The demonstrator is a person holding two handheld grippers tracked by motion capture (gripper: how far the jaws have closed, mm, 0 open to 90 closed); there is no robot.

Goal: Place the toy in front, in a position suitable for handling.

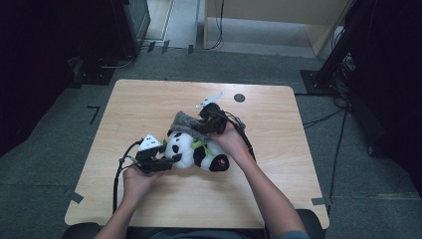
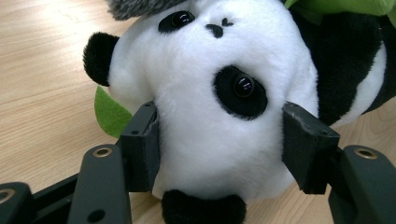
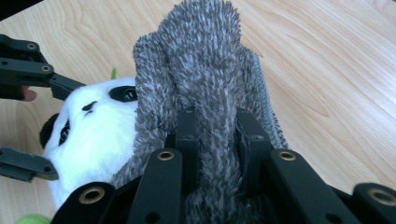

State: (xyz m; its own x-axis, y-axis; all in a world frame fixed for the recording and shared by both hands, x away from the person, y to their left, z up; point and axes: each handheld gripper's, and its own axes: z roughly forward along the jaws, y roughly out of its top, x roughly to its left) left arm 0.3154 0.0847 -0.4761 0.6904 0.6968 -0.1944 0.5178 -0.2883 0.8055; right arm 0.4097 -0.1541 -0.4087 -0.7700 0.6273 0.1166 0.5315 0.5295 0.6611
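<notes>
Clearly the work centres on a black-and-white plush panda toy [image 1: 191, 151] lying on its side near the middle of the light wooden tabletop [image 1: 149, 99], a little toward the near edge, with a green felt leaf [image 2: 110, 112] by its ear. A fuzzy grey knitted hat [image 3: 205, 74] sits against the top of its head, on the side toward the far edge. The left claw [image 2: 219, 144] has its jaws pressed into the white head from both sides, pinning the toy in place. The right claw [image 3: 217, 140] pinches a fold of the hat between its closed-in jaws. The step in hand looks like fitting the hat onto the head, or drawing it off; which one cannot be told. Either way, the next move probably calls for the left claw to hold firm while the right one pulls along the head's axis without twisting the fabric.
</notes>
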